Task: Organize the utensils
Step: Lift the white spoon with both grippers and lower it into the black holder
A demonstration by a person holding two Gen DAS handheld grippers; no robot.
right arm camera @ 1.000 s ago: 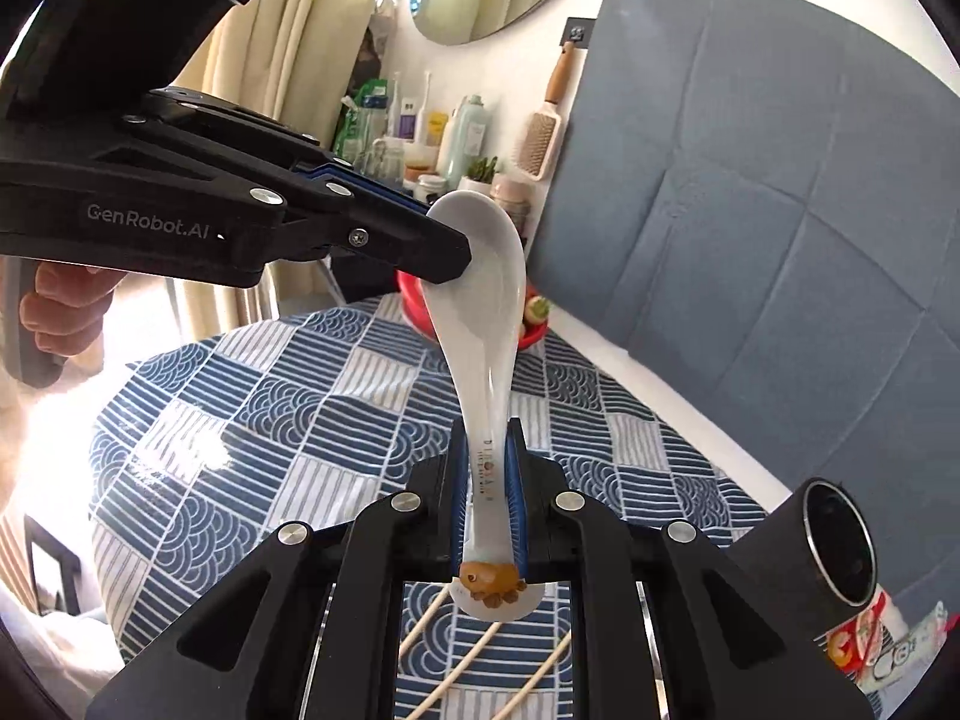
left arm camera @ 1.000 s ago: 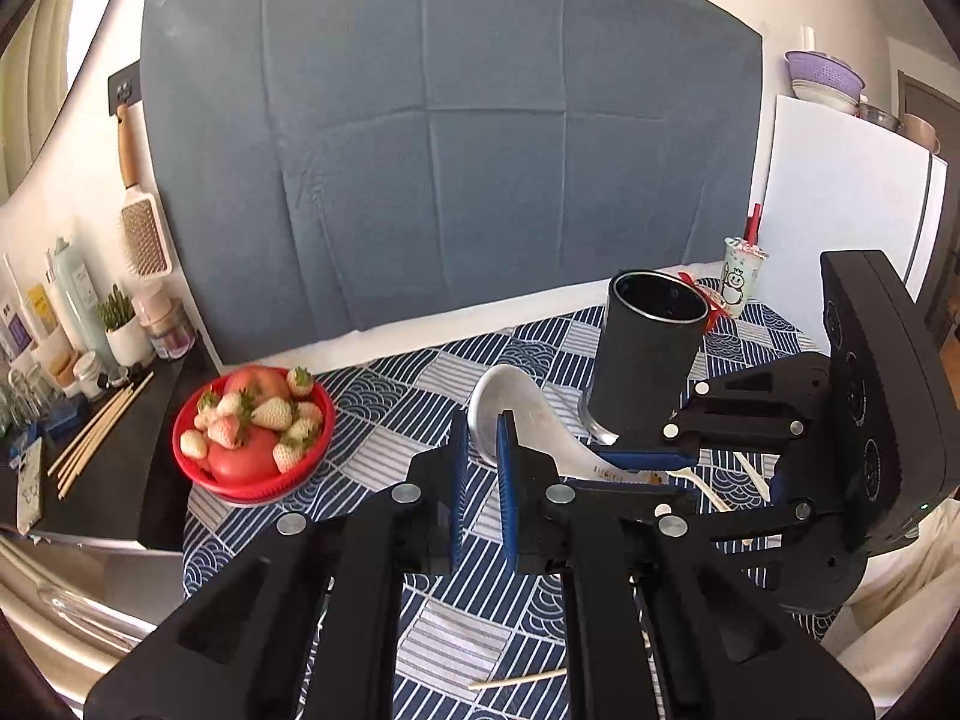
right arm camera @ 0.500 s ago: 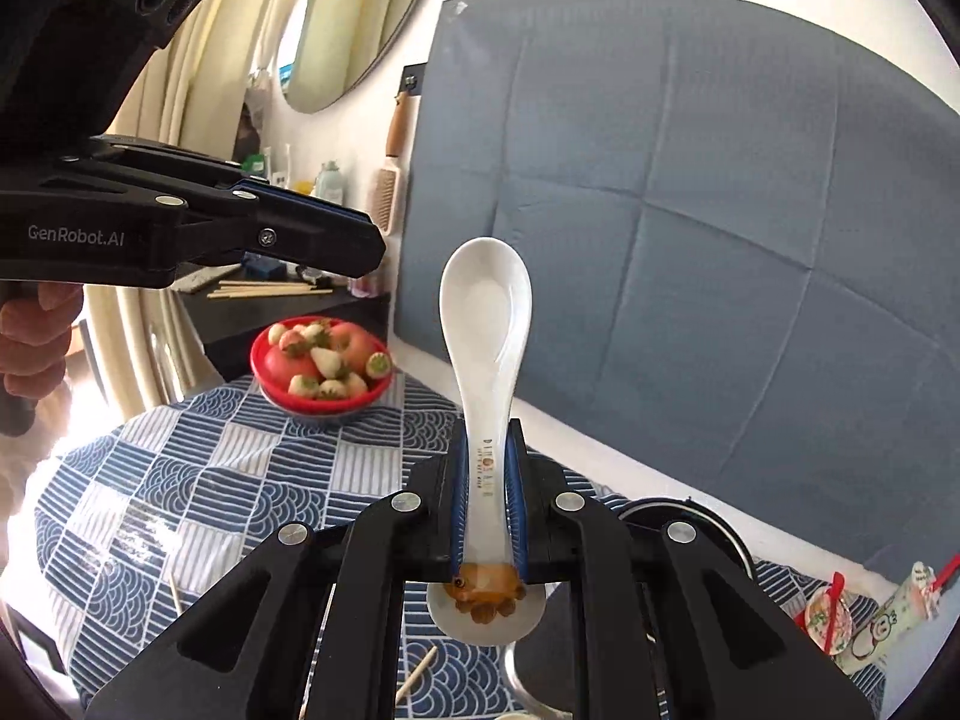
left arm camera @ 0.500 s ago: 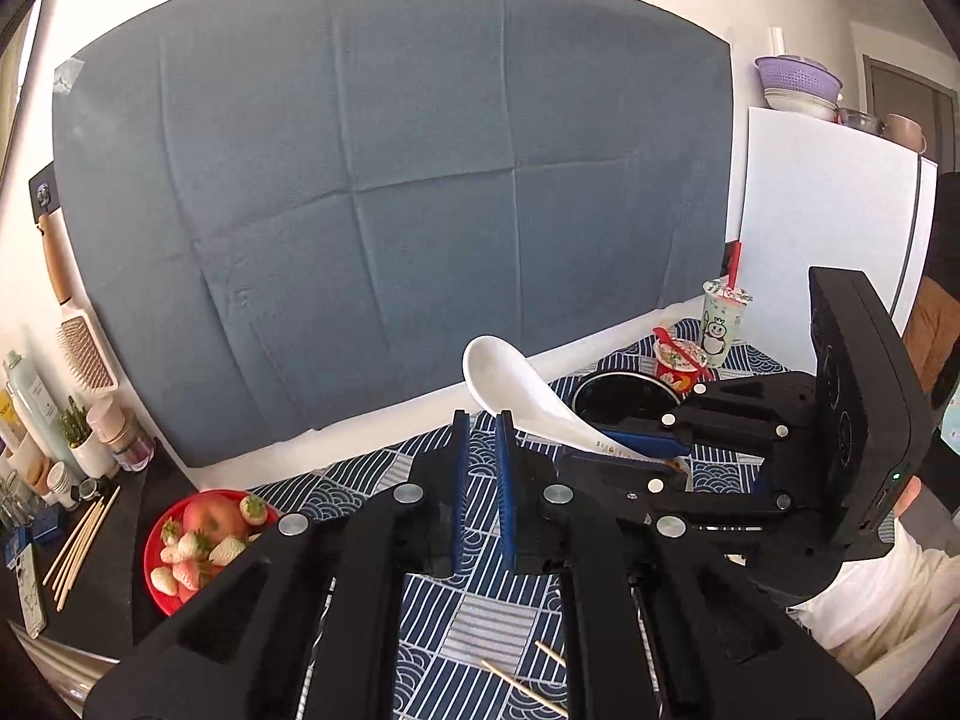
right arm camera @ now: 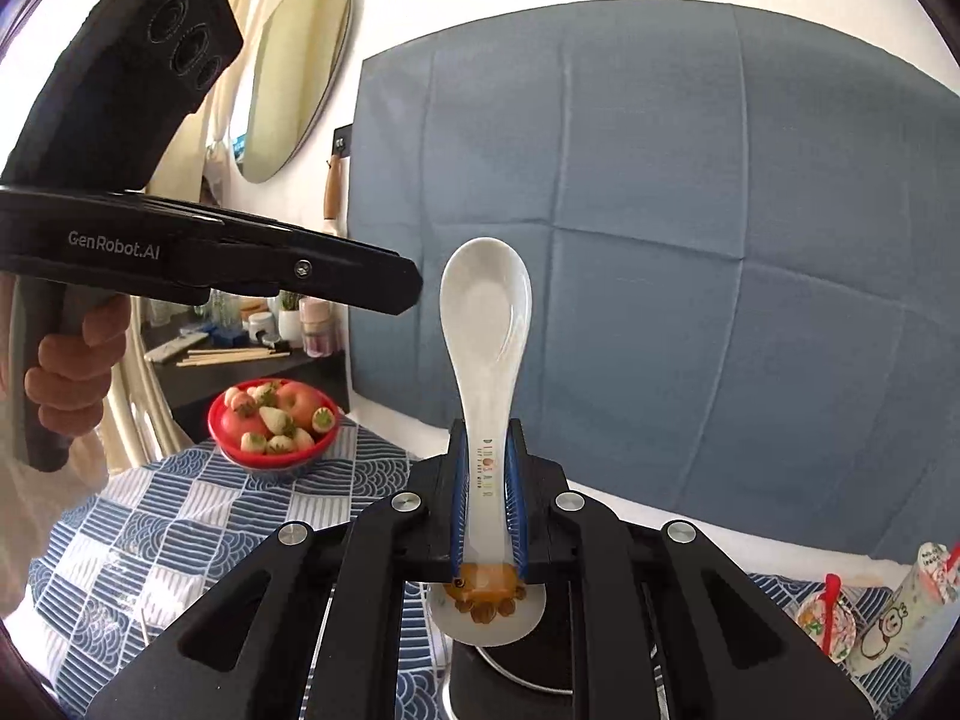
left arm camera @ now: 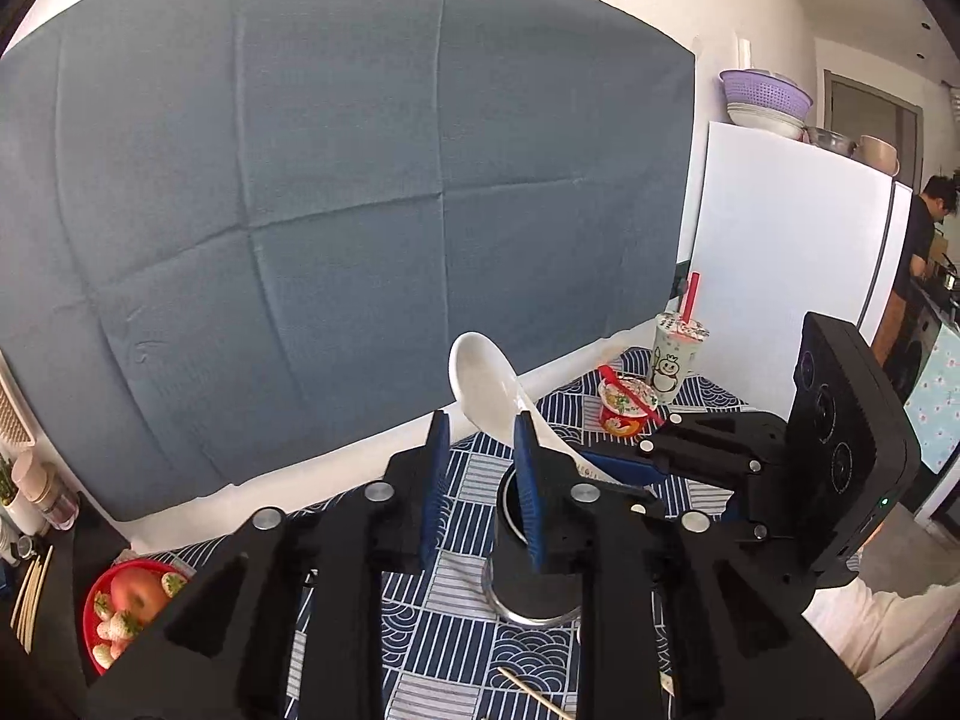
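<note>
Spoon (right arm camera: pixel 486 360) clamped in R gripper (right arm camera: pixel 486 504); L gripper (left arm camera: pixel 477 483) fingers just parted, empty.

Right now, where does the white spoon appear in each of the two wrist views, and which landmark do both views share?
Left wrist view: the white spoon is just right of centre, bowl up, slanting down to the right gripper, above the dark cup.
Right wrist view: the spoon stands upright at centre, its handle clamped in the right gripper's jaws.
Shared landmark: the red fruit bowl, lower left in both.
</note>
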